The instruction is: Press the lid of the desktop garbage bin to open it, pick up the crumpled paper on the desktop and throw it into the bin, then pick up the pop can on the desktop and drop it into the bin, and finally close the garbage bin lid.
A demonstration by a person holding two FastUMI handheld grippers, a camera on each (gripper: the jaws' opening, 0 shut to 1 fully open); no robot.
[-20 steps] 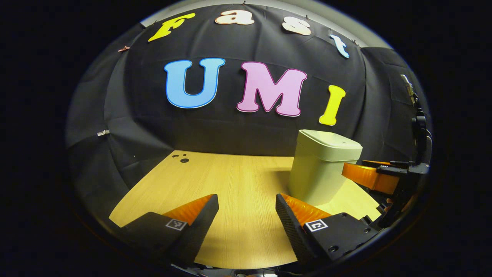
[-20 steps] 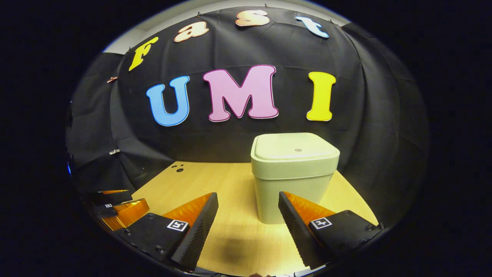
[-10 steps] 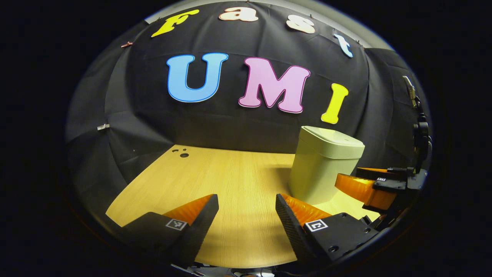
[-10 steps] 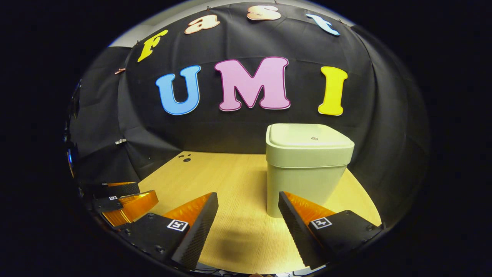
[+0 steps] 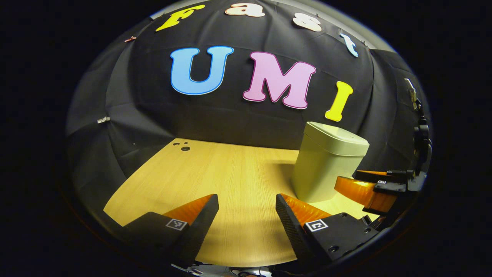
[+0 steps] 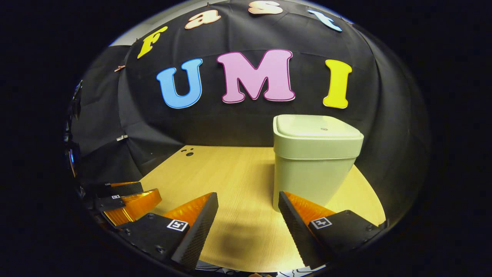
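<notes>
Both tools hang low at six o'clock over the table (image 6: 230,169), the right gripper (image 6: 248,215) and left gripper (image 5: 247,217) spread wide and empty, likely resting. Beyond, at two o'clock, the bin (image 6: 313,169) stands, lid (image 6: 317,129) down.
</notes>
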